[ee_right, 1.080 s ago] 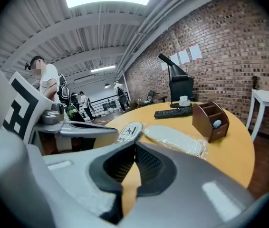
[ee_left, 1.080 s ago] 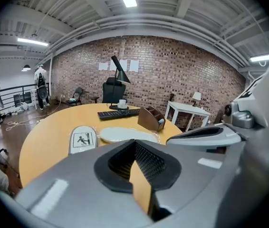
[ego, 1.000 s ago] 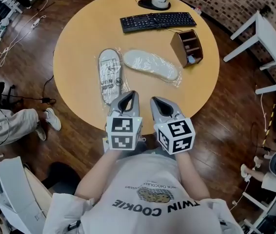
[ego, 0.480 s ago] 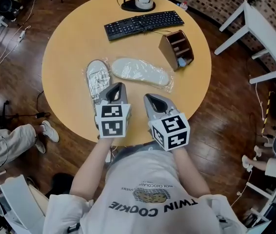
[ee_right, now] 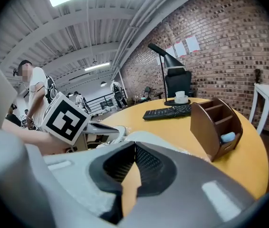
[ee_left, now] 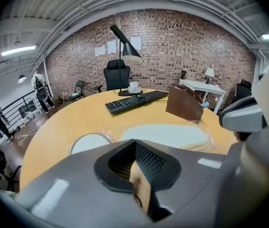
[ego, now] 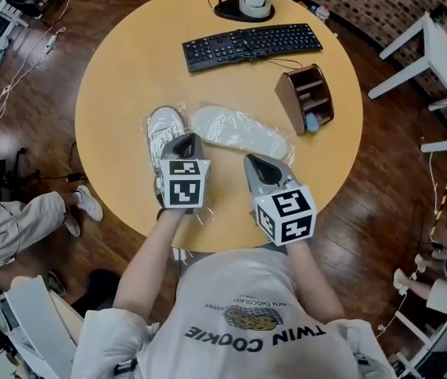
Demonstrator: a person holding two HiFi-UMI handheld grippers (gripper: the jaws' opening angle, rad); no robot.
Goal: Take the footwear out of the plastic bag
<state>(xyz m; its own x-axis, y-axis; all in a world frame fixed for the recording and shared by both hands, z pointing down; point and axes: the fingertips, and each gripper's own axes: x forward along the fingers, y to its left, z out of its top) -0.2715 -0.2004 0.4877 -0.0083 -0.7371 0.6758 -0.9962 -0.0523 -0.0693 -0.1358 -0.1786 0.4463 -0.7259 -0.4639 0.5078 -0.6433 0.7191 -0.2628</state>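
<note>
Two white slippers lie on the round wooden table (ego: 121,61), each in its own clear plastic bag. The left slipper (ego: 163,126) (ee_left: 89,141) points away from me, and its near end is hidden under my left gripper (ego: 185,139) (ee_left: 135,144), whose jaws are shut with nothing between them. The right slipper (ego: 239,129) (ee_left: 165,134) lies crosswise. My right gripper (ego: 254,163) (ee_right: 134,147) hovers just short of that bag's near edge, shut and empty. In the right gripper view, the left gripper's marker cube (ee_right: 65,118) shows at the left.
A black keyboard (ego: 251,44) and a lamp base with a cup (ego: 247,6) stand at the table's far side. A brown desk organizer (ego: 309,97) sits right of the slippers. A white table (ego: 445,69) stands to the right and a seated person's leg (ego: 18,219) is at the left.
Both grippers have moved forward from the table's near edge. The left one now covers the near end of the left slipper, and the right one has come close to the right bag.
</note>
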